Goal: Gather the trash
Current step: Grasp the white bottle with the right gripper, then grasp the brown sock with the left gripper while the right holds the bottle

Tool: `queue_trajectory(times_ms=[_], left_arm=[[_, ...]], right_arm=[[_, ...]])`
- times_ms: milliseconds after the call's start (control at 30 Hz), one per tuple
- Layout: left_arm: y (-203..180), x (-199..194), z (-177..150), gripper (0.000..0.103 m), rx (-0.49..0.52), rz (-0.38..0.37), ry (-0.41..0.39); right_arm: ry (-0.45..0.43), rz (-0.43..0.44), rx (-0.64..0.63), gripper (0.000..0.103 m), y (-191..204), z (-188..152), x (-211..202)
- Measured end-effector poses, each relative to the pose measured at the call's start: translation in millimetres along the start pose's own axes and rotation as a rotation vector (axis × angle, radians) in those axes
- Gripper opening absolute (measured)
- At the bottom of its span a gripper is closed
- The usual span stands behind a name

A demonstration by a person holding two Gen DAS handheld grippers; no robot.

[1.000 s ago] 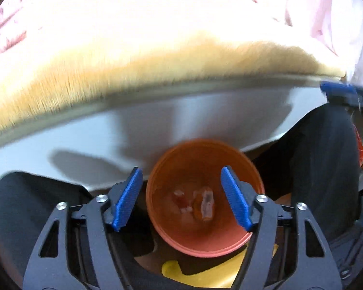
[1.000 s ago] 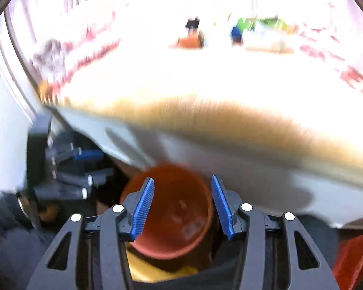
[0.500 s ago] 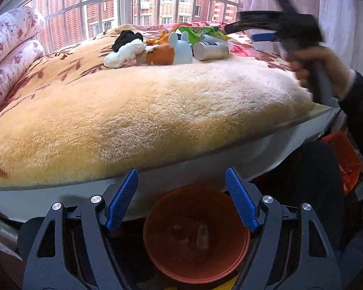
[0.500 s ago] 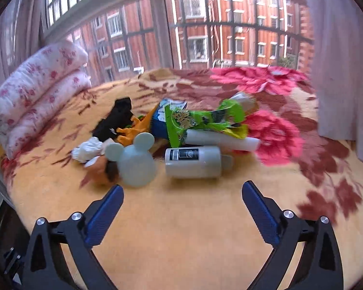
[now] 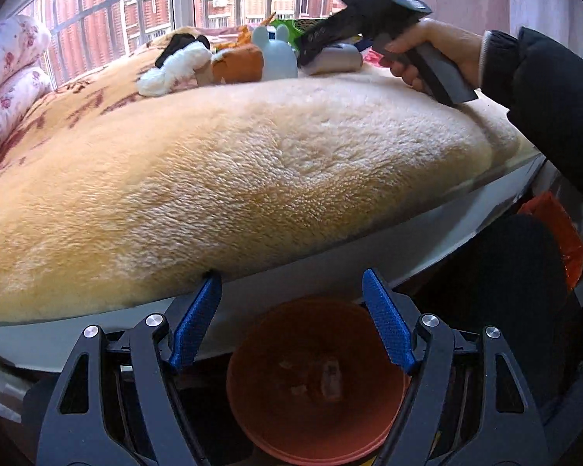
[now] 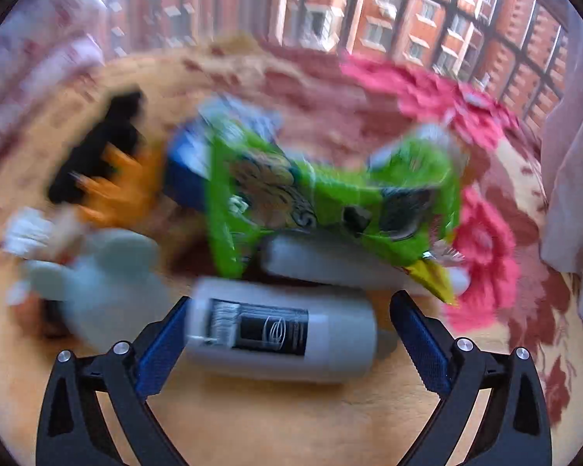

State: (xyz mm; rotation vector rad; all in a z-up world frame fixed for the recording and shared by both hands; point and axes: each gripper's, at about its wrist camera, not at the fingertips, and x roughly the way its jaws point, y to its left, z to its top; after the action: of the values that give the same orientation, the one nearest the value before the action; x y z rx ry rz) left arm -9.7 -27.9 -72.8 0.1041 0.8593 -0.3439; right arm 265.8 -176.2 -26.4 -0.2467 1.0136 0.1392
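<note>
blue-padded right tool (image 6: 287, 334) tilts down, closing, grey canister (image 6: 280, 330) between, ungripped.

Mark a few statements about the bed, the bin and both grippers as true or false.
1. The grey bottle lies on its side between the right gripper's closing jaws. True.
2. The left gripper holds the orange bin. False: the gripper is open and empty, above the bin.
3. The green snack bag rests partly on a white bottle. True.
4. The orange bin is empty. False: a few scraps lie at its bottom.
5. The mouse-eared pale blue toy stands on the floor. False: it is on the blanket.
</note>
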Motion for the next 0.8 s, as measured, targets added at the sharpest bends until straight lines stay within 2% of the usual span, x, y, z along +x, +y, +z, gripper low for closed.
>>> queue_trajectory(times_ms=[33,67,333,433,567,667,800], left_arm=[[0,1,0,0.073,-0.002,0.000,0.002],[0,0,-1,0.073,-0.004,0.002,0.003],[4,-10,10,0.073,-0.040,0.003,-0.011],[6,-13,21,0.073,-0.056,0.014,-0.020],[8,-14,54,0.073,-0.050,0.047,-0.052],[14,-1,91,0.073,-0.058,0.094,-0.057],[30,28,138,0.073,-0.135,0.080,-0.033]], right_arm=[[0.015,0.013,0.007,0.088,0,-1,4],[0.017,0.060,0.026,0.080,-2,-3,6],[-0.065,0.162,0.119,0.079,-19,-28,-33],[-0.116,0.193,0.132,0.079,-23,-54,-61],[-0.178,0.272,0.162,0.079,-29,-89,-91],[-0.234,0.282,0.180,0.079,-32,-119,-113],[-0.311,0.274,0.214,0.079,-34,-153,-134]])
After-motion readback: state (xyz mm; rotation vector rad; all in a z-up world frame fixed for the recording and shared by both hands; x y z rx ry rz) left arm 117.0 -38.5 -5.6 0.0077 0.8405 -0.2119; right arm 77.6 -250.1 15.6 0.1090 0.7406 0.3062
